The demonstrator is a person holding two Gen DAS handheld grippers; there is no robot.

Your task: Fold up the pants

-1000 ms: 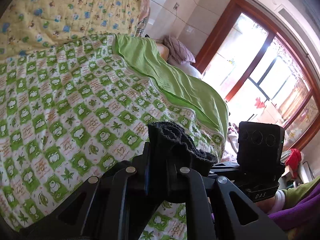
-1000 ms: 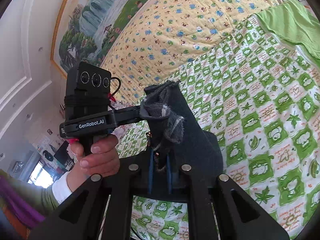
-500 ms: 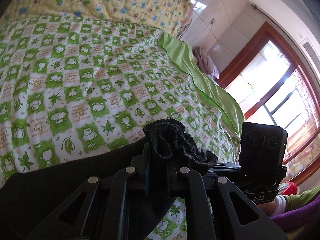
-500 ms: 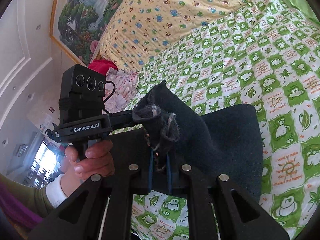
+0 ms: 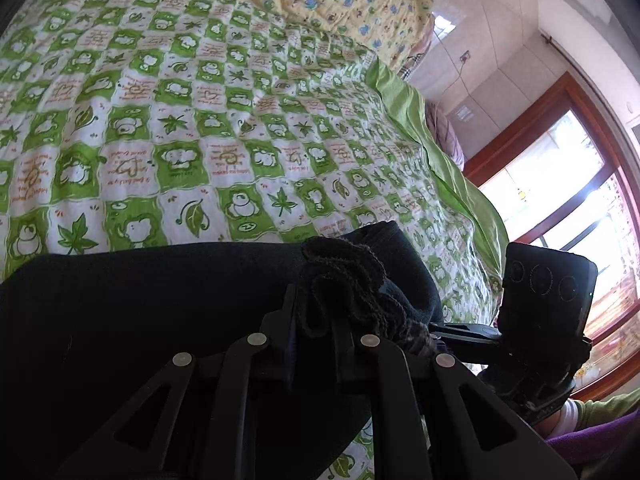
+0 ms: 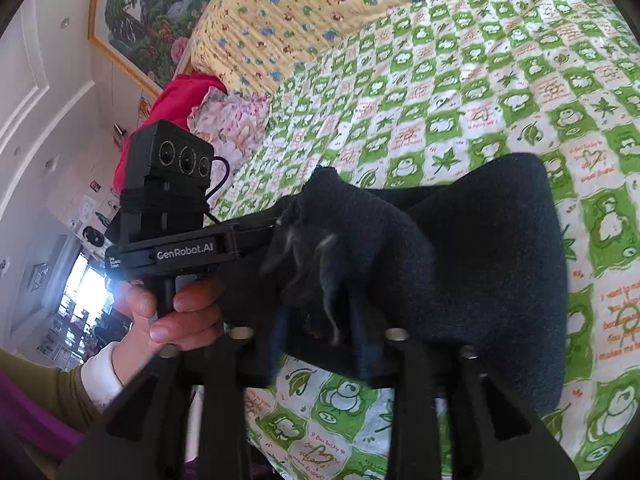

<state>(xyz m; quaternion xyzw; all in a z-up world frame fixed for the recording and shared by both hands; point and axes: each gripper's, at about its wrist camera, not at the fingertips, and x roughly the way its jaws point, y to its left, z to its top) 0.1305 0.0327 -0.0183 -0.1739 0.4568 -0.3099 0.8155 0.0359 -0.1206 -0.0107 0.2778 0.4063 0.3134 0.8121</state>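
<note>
Left gripper is clamping the bunched edge of the dark fleece pants, lying folded on the green-and-white checked quilt; right gripper is opening, cloth between its jaws. Release both together, keeping edges aligned.

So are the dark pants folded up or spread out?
Folded over. The dark pants lie doubled on the green checked quilt, their bunched edges gathered at both hand-held grippers.
</note>
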